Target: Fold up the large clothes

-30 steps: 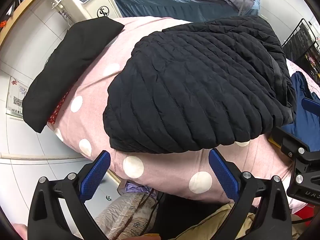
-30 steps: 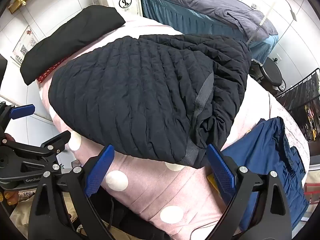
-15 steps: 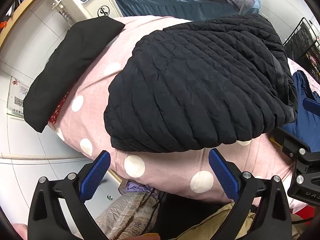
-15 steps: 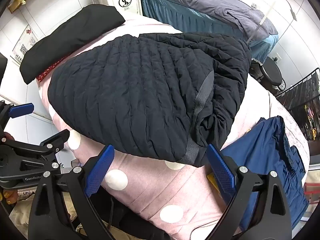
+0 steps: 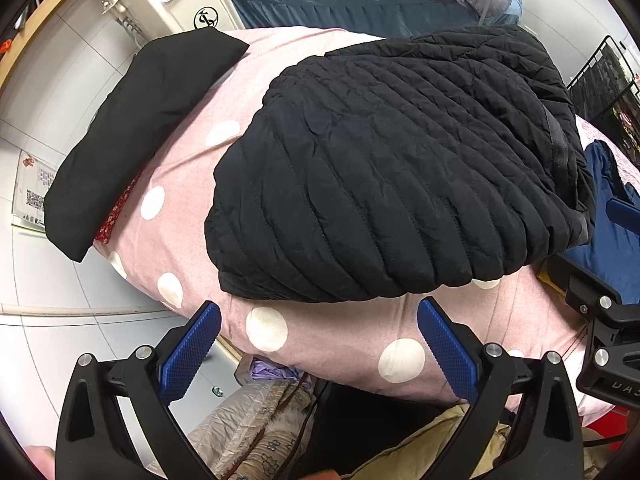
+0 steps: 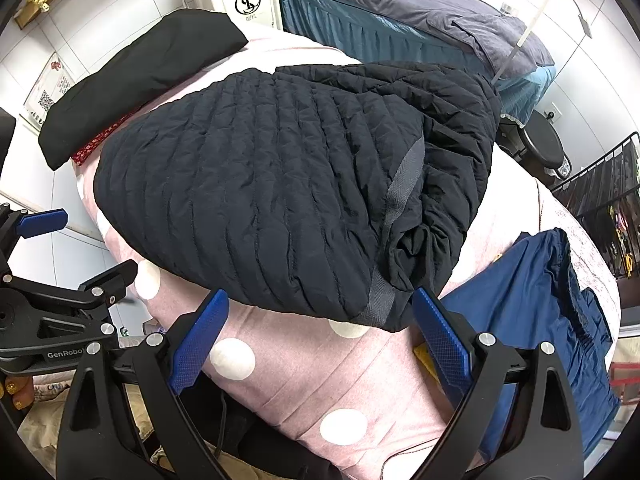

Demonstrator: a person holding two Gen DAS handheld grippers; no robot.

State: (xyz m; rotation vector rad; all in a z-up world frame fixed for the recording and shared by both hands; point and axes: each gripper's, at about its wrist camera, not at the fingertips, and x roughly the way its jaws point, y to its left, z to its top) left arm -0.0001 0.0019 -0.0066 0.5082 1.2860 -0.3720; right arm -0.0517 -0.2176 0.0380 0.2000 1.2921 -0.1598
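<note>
A black quilted jacket [image 5: 392, 168] [image 6: 280, 184] lies folded in a thick bundle on a pink bed cover with white dots [image 5: 328, 336] [image 6: 304, 364]. A grey tape trim runs along its right fold, where loose fabric bunches. My left gripper [image 5: 319, 320] stands open just short of the jacket's near hem, nothing between its blue pads. My right gripper [image 6: 320, 312] is open too, its pads level with the jacket's near right corner and holding nothing. Each gripper shows at the edge of the other's view.
A flat black folded garment [image 5: 136, 128] [image 6: 140, 76] lies at the bed's far left edge. Blue clothing [image 6: 552, 312] lies to the right. A white machine [image 5: 168, 4] and another bed with grey covers [image 6: 420, 12] stand behind. Bags and bedding lie on the floor below.
Both grippers have edged slightly nearer the jacket's near hem, which now sits lower in both views. Both stayed open. The jacket has not moved.
</note>
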